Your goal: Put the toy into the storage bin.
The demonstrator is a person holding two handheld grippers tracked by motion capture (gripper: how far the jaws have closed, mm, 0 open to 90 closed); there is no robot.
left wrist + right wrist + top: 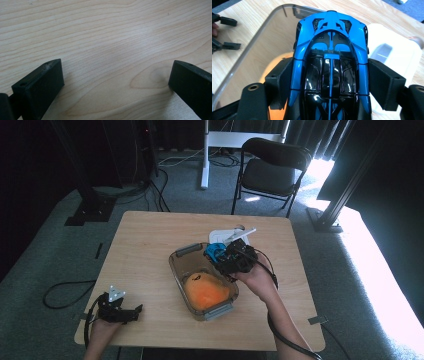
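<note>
A blue and black toy car [215, 252] [329, 45] sits between the jaws of my right gripper [223, 256] [332, 77], which is shut on its sides. It hangs over the far end of a clear plastic container [176, 270] [249, 55] with grey handles. An orange object [205, 292] lies in the container's near half. At the table's front left corner my left gripper [135, 311] [116, 75] rests low over bare wood, jaws wide apart with nothing between them.
A white lid [220, 236] [392, 50] lies on the wooden table [150, 240] just behind the container. A black folding chair [270, 170] and stand legs are on the carpet beyond the table's far edge.
</note>
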